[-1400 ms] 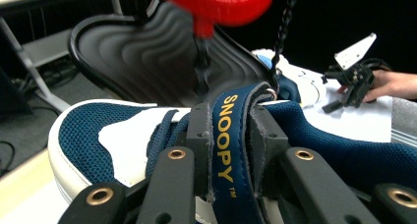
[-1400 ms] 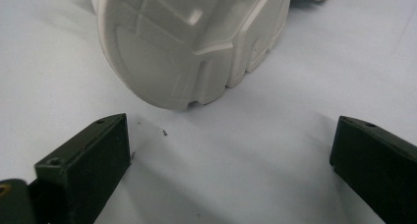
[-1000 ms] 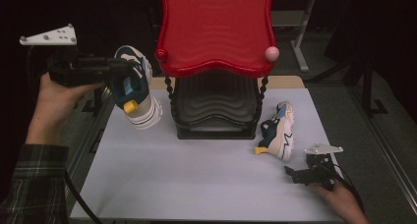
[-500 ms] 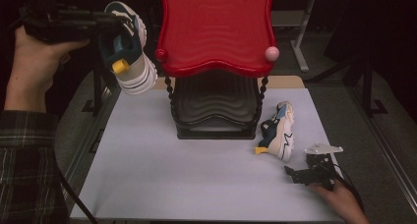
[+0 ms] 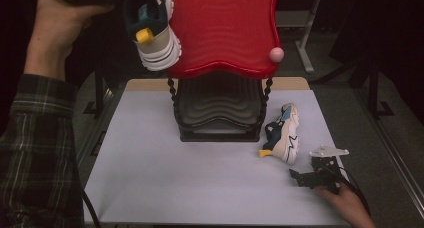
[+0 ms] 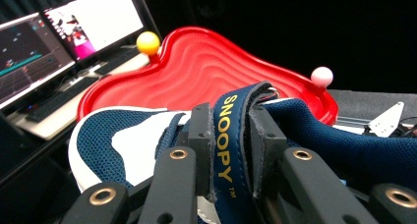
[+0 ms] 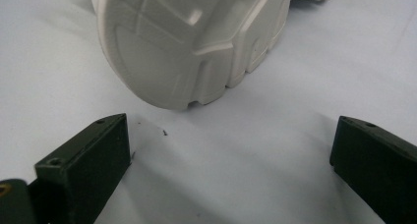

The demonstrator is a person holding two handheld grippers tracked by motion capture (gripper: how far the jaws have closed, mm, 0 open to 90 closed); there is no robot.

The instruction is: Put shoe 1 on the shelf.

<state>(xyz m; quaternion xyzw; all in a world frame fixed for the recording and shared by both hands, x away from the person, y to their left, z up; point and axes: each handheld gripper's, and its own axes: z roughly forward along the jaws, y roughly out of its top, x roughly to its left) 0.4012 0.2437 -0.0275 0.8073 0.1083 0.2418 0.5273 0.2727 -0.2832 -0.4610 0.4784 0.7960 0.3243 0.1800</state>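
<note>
A: What am I holding now on the left side?

B: I am gripping a sneaker [image 6: 147, 135] with my left gripper [image 6: 231, 150]. The jaws are pressing from both sides on its blue strap [image 6: 227, 135], the one with the yellow word on it. In the high view the sneaker [image 5: 156, 30] is hanging in the air, sole turned to the right, just at the left edge of the red tray [image 5: 225, 28], which is the top level of the rack.

A: Is it touching the red tray?

B: I cannot tell. In the left gripper view the red tray [image 6: 196, 67] is lying just behind the shoe, with a yellow ball [image 6: 148, 42] on one corner and a pink ball [image 6: 322, 76] on the other.

A: And the second sneaker?

B: The second sneaker [image 5: 284, 133] is lying on its side on the table [image 5: 200, 188], near the right edge, just beside the black lower tray [image 5: 220, 108] of the rack. In the right gripper view I am looking at its pale sole [image 7: 192, 42].

A: What is the right gripper doing?

B: My right gripper [image 5: 300, 178] is resting near the front right corner of the table, jaws standing wide apart with nothing between them, pointing at that sole but not touching it.
</note>
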